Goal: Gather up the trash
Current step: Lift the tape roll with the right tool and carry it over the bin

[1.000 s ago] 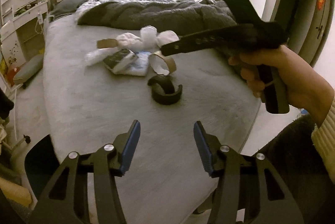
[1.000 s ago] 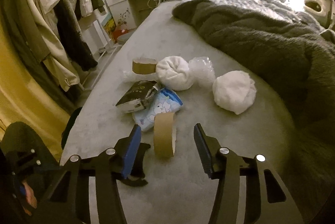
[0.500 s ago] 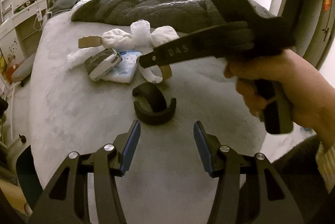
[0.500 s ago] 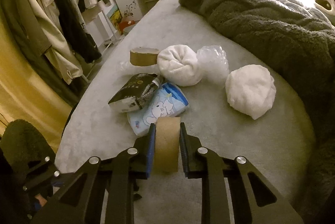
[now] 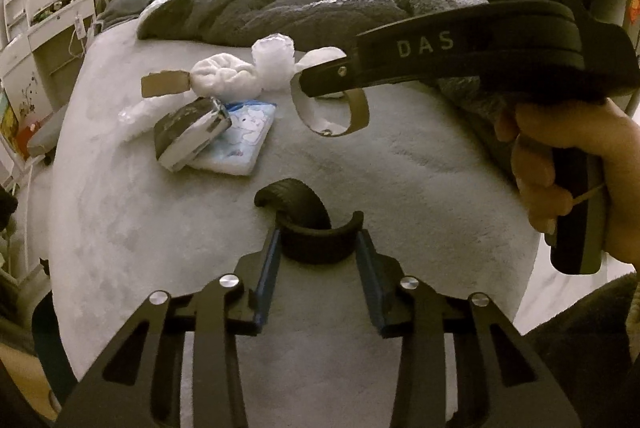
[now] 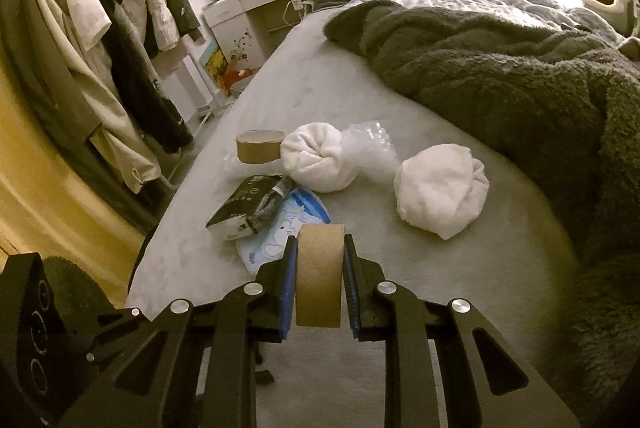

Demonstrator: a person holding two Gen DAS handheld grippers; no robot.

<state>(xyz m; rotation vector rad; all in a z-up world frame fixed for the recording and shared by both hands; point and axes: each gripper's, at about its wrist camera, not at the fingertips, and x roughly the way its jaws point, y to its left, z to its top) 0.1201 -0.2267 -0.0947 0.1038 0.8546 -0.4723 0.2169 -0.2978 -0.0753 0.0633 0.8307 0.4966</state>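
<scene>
On the grey bed [image 5: 160, 248], the jaws of my left gripper [image 5: 319, 240] are closing around a black curled ring [image 5: 308, 212], with both blue pads touching its sides. My right gripper [image 6: 319, 248] is shut on a brown cardboard tape ring [image 6: 319, 280]. Seen from the left wrist view, that ring [image 5: 358, 108] hangs above the bed from the right gripper [image 5: 310, 84]. More trash lies behind: a black packet [image 6: 244, 208], a blue-and-white wipes pack [image 6: 298, 224], a second tape ring [image 6: 258, 146], two white bundles [image 6: 316, 160] [image 6: 440, 192] and clear plastic [image 6: 372, 148].
A rumpled grey blanket [image 6: 500, 68] covers the right side of the bed. Clothes hang on a rack [image 6: 100, 48] left of the bed, with a white dresser [image 6: 256, 0] beyond. A person's hand [image 5: 560, 164] holds the right gripper's handle.
My left gripper came forward and down to the black ring and closed around it. My right gripper closed on the cardboard tape ring and raised it off the bed.
</scene>
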